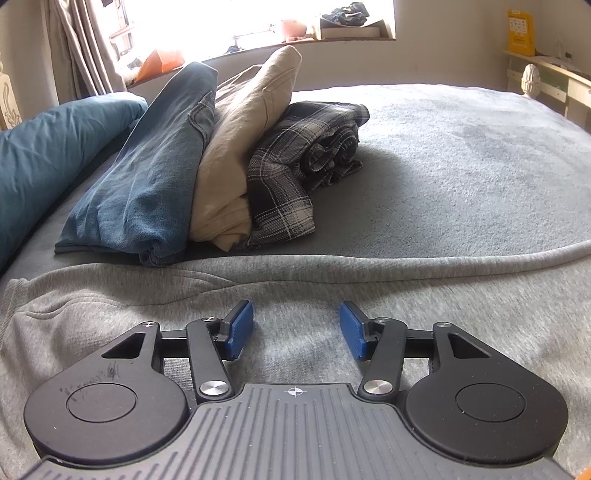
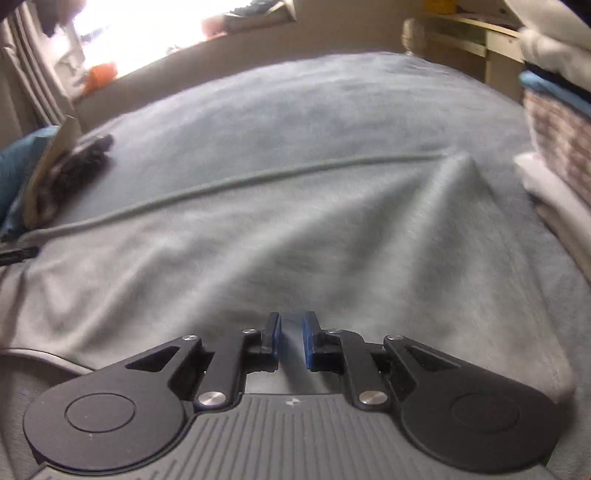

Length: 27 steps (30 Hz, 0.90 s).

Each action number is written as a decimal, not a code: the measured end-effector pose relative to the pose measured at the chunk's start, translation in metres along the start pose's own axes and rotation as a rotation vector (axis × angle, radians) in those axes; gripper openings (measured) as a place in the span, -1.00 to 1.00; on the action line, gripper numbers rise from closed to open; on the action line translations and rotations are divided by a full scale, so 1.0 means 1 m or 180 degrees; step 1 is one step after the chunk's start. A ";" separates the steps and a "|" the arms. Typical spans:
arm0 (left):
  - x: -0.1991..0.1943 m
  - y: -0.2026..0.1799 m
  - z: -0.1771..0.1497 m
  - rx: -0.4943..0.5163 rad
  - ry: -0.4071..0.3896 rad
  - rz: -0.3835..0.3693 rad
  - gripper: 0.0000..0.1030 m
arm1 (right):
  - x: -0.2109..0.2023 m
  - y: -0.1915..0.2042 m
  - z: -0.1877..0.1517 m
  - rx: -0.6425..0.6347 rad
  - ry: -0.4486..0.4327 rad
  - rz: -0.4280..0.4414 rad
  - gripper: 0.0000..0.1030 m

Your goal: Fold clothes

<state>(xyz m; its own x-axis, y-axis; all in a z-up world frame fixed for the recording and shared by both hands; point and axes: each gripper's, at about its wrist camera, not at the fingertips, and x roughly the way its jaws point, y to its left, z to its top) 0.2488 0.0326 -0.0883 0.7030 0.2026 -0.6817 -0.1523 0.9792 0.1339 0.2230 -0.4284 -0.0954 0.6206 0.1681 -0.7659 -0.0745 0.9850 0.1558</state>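
Pinching grey sweatshirt (image 2: 258, 236) fold — right gripper (image 2: 291, 341) jaws closed.

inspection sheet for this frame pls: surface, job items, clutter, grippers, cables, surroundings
Surface: bed under a grey blanket, its corded edge running across.
Job's things: grey sweatshirt spread in front; folded jeans, beige garment and plaid shirt leaning together in a row behind it.
Clutter: teal pillow at the left; stacked linens at the right edge.
Grippers: left gripper open above the sweatshirt, nothing between the pads; right gripper shut on a pinch of the sweatshirt, with creases fanning out from it.
Cables: nothing seen.
Surroundings: bright window with a crowded sill, curtain, shelf with a yellow box.
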 end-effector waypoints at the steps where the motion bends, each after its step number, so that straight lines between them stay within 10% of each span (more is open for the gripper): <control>1: 0.000 0.001 0.000 -0.0005 -0.0001 -0.0011 0.03 | -0.005 -0.019 -0.002 0.0166 -0.0052 -0.0151 -1.00; 5: 0.001 0.002 -0.002 0.0008 -0.0025 -0.0032 0.07 | -0.031 -0.093 -0.005 0.0918 -0.0288 -0.0779 -1.00; 7: 0.002 0.003 -0.001 -0.0002 -0.0030 -0.0033 0.08 | -0.035 -0.082 0.003 0.0628 -0.0312 -0.0943 -1.00; 14: 0.002 0.002 -0.001 0.0003 -0.0033 -0.0010 0.09 | 0.021 0.017 0.057 -0.0248 -0.0232 -0.0201 -0.99; 22: 0.002 0.006 -0.001 0.0012 0.0010 -0.0028 0.11 | 0.035 -0.102 0.078 0.0875 -0.0265 -0.1404 -0.95; 27: 0.002 0.007 0.002 -0.0023 0.0035 -0.0043 0.11 | 0.002 -0.069 0.066 0.0691 -0.0567 -0.1059 -0.94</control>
<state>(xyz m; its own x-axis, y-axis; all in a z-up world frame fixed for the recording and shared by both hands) 0.2502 0.0396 -0.0872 0.6973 0.1891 -0.6914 -0.1477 0.9818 0.1196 0.2806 -0.4985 -0.0667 0.7094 -0.1852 -0.6800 0.3063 0.9500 0.0608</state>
